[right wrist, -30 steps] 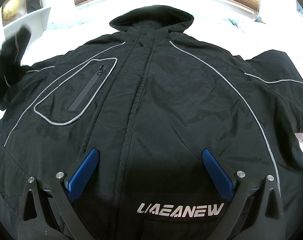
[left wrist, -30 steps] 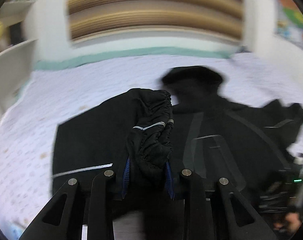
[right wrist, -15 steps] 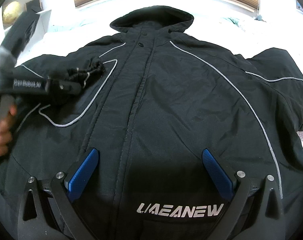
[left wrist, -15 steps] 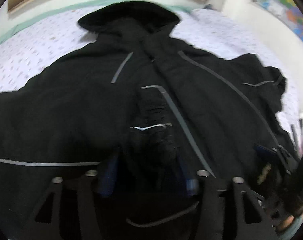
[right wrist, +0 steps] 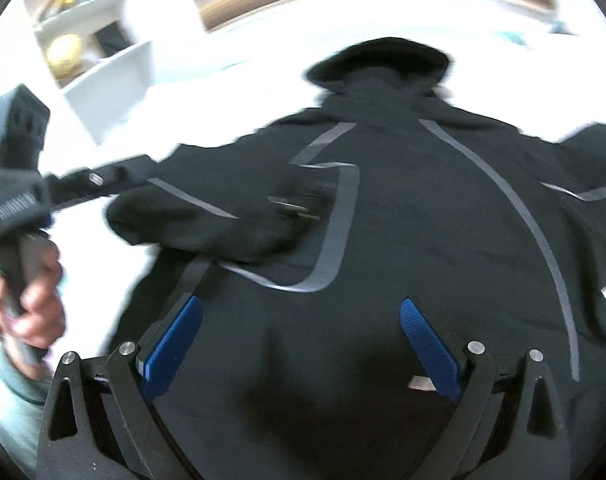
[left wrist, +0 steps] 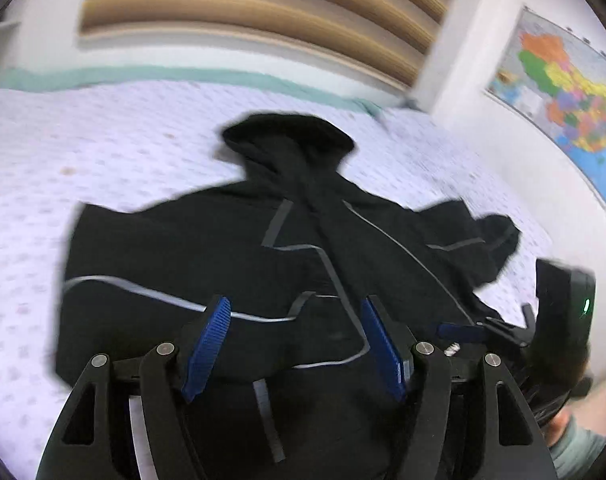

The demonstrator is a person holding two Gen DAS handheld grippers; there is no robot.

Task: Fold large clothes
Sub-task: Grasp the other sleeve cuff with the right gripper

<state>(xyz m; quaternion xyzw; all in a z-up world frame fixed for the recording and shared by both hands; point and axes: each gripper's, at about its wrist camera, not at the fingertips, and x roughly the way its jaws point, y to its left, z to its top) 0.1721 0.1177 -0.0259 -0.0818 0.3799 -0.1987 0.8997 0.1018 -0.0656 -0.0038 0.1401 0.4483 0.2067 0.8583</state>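
A large black hooded jacket (left wrist: 207,256) with grey piping lies face up on the bed, hood at the far end. Its left sleeve (right wrist: 207,224) is folded across the chest, cuff near the middle. My left gripper (left wrist: 297,312) is open and empty, hovering over the folded sleeve. It also shows in the right wrist view (right wrist: 115,184), drawn back to the left of the jacket. My right gripper (right wrist: 301,312) is open and empty above the jacket's lower front. The jacket's right sleeve (left wrist: 483,236) lies spread out to the side.
The bed (left wrist: 83,152) has a pale dotted sheet with a green edge. Wooden blinds (left wrist: 243,4) hang behind it. A map (left wrist: 563,92) hangs on the right wall. White shelves (right wrist: 103,60) stand at the left.
My left gripper carried the sleeve cuff over the chest, opened and let it go, then drew back. My right gripper stayed open and shifted its view leftward.
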